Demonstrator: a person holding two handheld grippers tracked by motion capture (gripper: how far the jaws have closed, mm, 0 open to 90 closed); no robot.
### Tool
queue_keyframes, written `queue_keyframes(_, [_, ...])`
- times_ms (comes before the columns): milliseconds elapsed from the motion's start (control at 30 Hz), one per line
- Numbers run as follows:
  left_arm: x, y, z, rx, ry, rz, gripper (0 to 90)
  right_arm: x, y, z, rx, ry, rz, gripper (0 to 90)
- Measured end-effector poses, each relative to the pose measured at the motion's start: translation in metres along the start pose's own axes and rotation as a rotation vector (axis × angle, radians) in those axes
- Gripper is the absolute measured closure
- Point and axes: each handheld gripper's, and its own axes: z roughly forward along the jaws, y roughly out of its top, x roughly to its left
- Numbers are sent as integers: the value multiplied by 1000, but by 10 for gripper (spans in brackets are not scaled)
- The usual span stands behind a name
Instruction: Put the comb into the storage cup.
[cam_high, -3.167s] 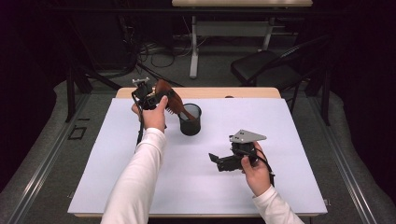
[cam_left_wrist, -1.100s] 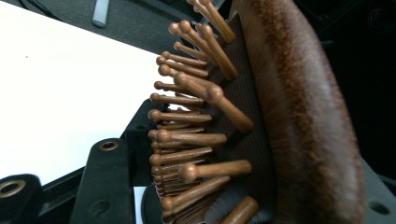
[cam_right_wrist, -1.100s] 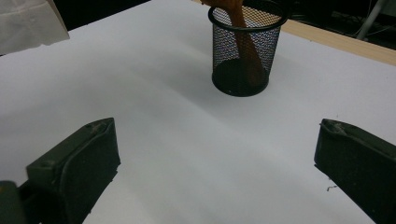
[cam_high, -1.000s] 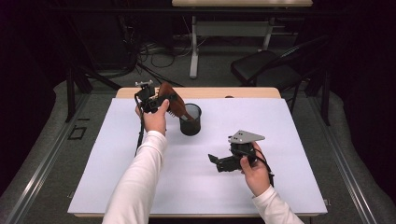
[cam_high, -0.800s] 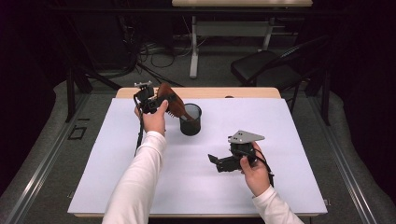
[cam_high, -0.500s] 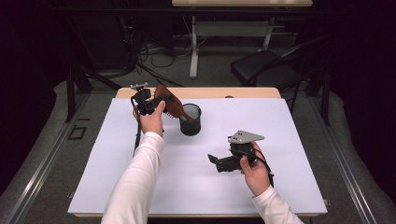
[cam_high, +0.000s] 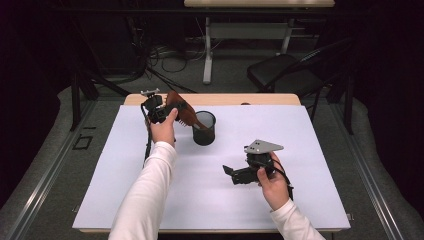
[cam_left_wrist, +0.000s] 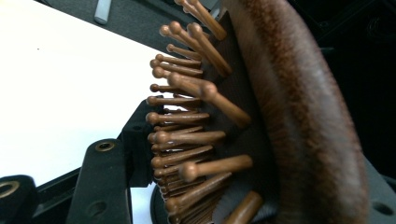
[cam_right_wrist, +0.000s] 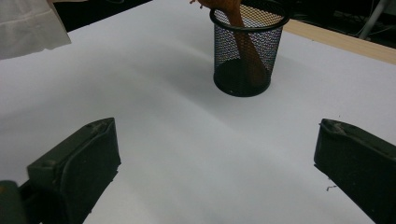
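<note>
I have a brown wooden paddle hairbrush (cam_high: 181, 112) in my left gripper (cam_high: 159, 111), up in the upper left of the high view, and its handle (cam_right_wrist: 243, 44) leans down into the black mesh pen cup (cam_high: 204, 128) that stands just right of it near the middle of the white table (cam_high: 310, 150). In the left gripper view the brush head crowds the frame, its ball-tipped wooden pins (cam_left_wrist: 187, 123) pointing left towards one black jaw and its rounded wooden back on the right; the jaws sit close together on the head and have just been easing apart a little, though I cannot quite make out whether the pads are pressing or already slack. My right gripper (cam_high: 243, 174) rests low on the table in the lower right of the high view, its jaws wide apart with nothing between them, facing the cup. I judge the brush light and rigid, with a smooth varnished back that could slip under hard pads, while the pin bed is probably cushioned and gives a poor, springy hold. I would grip across the edges of the head, or at the neck where the handle narrows. The cup looks light and could tip if the handle levers against its rim.
</note>
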Motion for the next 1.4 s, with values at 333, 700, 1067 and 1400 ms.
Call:
queue_keyframes(333, [-1,0,0,-14,-1,-15,400,0,0,0,3,1,-2,0])
queue_keyframes(700, [-3,-1,0,-39,4,-24,380,0,0,0,3,1,-3,0])
queue_keyframes(1067, [-3,-1,0,-47,1,-22,361,0,0,1,3,3,-6,0])
queue_keyframes(1400, [-5,-3,2,-70,21,2,232,1,0,1,3,2,-4,0])
